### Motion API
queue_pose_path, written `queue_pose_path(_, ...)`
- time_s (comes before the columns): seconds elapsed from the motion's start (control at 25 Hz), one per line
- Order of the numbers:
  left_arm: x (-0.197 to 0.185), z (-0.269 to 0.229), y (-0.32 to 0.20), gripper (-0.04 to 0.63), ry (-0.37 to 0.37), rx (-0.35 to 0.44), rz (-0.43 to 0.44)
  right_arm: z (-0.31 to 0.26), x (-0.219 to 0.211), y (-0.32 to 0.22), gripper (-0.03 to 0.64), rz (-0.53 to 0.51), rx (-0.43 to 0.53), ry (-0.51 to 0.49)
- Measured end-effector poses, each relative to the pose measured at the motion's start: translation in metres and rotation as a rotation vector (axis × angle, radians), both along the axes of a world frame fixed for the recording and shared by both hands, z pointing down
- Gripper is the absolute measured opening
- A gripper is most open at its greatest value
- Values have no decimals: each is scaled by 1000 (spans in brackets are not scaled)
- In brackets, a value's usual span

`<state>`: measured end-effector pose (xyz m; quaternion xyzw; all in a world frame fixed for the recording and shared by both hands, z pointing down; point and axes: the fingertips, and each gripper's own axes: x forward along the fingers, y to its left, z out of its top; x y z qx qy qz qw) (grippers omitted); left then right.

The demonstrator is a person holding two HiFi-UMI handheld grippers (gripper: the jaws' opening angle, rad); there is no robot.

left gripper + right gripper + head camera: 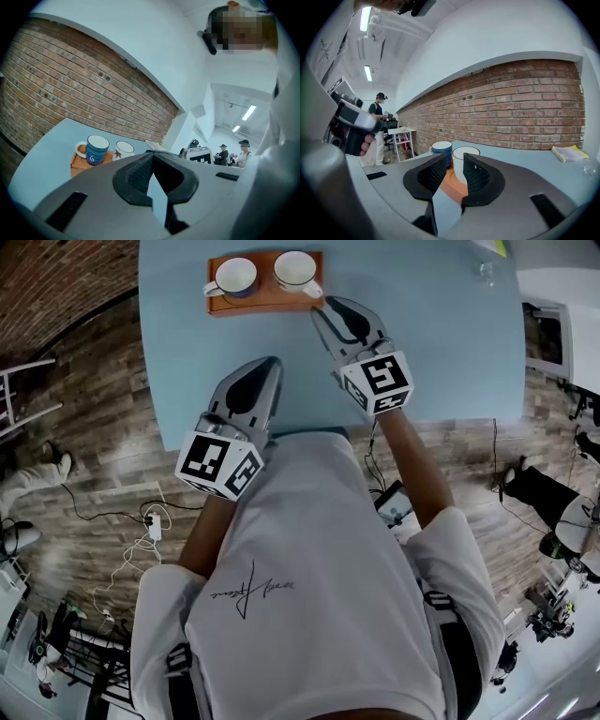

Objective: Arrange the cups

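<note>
An orange tray (267, 304) at the far side of the light blue table (441, 352) carries two cups. The blue cup (234, 276) stands on its left half, the white cup (295, 270) on its right half. My right gripper (323, 307) hovers at the tray's near right corner, open, with nothing between its fingers. In the right gripper view the white cup (465, 151) and blue cup (441, 151) show just beyond that gripper (453, 161). My left gripper (272, 364) is shut and empty near the table's front edge. The left gripper view shows both cups (97, 150) well ahead of it.
A yellow notepad (569, 152) and a small clear glass (486, 273) lie at the table's far right. A brick wall runs behind the table. Several people stand in the room beyond. Cables and a white power adapter (155, 521) lie on the wooden floor at the left.
</note>
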<state>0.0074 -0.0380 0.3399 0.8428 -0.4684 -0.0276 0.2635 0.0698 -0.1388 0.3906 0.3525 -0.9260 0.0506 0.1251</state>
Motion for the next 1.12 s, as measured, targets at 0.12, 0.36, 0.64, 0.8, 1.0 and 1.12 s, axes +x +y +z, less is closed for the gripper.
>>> queue_pose_path(0.12, 1, 0, -3, 9, 0, -3, 2, 10, 0, -8, 97, 2, 4, 19)
queue_pose_path(0.36, -2, 3, -4, 8, 0, -20, -6, 30, 1, -24, 121, 10, 2, 42)
queue_pose_path(0.64, -10, 9, -5, 9, -6, -38, -16, 48, -7, -34, 130, 1, 5, 78)
queue_pose_path(0.8, -12, 5, -10, 9, -28, -21, -38, 52, -5, -39, 131, 13, -8, 62)
queue_pose_path(1.0, -14, -9, -22, 9, -67, 61, -77, 55, -7, -39, 130, -10, -8, 61)
queue_pose_path(1.12, -18, -8, -27, 9, -79, 63, -83, 59, -13, -37, 130, -41, -2, 81)
